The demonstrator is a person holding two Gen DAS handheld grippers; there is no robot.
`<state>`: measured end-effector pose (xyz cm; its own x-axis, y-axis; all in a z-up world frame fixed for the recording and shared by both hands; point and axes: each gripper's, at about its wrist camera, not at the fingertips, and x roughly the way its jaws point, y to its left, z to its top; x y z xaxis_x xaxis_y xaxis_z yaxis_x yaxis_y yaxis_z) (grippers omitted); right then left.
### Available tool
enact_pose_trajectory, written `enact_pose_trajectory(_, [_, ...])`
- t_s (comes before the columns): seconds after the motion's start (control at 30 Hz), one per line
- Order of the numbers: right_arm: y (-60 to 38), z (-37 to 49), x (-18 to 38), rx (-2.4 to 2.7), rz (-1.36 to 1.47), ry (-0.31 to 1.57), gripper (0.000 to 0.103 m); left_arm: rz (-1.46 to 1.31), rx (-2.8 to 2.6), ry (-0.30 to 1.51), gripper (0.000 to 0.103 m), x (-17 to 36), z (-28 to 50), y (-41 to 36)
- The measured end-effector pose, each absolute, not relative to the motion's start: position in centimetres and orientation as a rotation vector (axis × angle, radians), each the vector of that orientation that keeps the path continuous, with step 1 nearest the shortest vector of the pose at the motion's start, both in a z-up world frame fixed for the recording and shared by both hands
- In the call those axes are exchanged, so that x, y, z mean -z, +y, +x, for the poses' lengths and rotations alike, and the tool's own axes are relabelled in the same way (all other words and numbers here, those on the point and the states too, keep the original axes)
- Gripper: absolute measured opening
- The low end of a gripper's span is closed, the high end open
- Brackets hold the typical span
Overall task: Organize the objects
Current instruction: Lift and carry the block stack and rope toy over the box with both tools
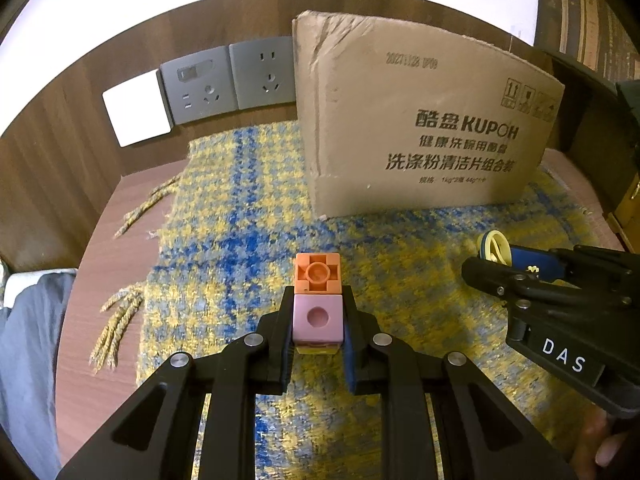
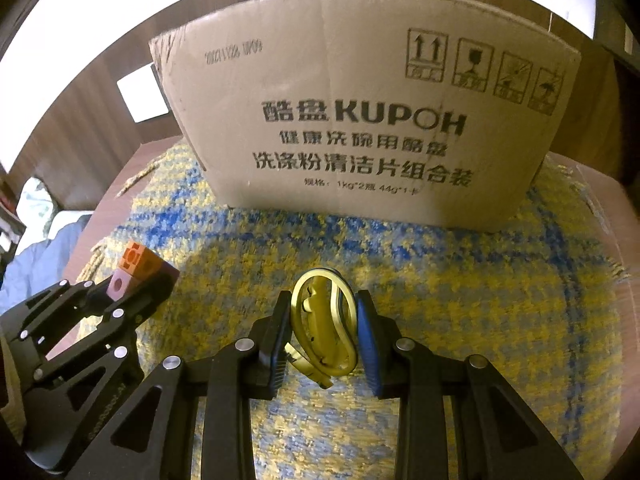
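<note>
From my left wrist camera, my left gripper [image 1: 318, 320] is clamped on a stack of blocks [image 1: 318, 304]: a pink block [image 1: 318, 317] sits squeezed between the two fingers, an orange block [image 1: 318, 273] is joined to its far side and pokes out past the fingertips, and a sliver of yellow shows at the near side, under the pink one. The stack is lifted above a blue-and-yellow woven cloth [image 1: 240, 240] that covers a reddish tabletop [image 1: 108, 256]. Straight ahead a cardboard box [image 1: 420, 120] printed KUPOH stands on the cloth. Left of the box, two grey wall sockets [image 1: 228, 80] and a white switch plate [image 1: 138, 108] sit in a wooden panel. At the right edge my right gripper [image 1: 492, 262] comes in from the side, with a yellow toy [image 1: 496, 248] at its tip.

From my right wrist camera, my right gripper [image 2: 322, 312] is pinched on the yellow toy [image 2: 320, 320], a looped plastic piece held upright between the black finger and the blue-padded one, above the cloth [image 2: 440, 280]. The same box [image 2: 360, 120] fills the view ahead, close by. At lower left my left gripper [image 2: 124, 292] is visible holding the blocks [image 2: 134, 270], with the orange end foremost, well apart from the toy.
</note>
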<state>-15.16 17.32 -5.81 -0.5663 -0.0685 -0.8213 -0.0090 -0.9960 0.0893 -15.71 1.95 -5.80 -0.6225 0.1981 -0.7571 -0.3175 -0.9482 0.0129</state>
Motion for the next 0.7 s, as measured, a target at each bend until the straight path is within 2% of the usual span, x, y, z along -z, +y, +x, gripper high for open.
enact_pose_trajectory(0.7, [21.0, -14.7, -1.7, 2.936, 1.185, -0.106, 0.031, -0.939, -2.624, 0.249, 0.02, -1.2, -16.7, 6.3])
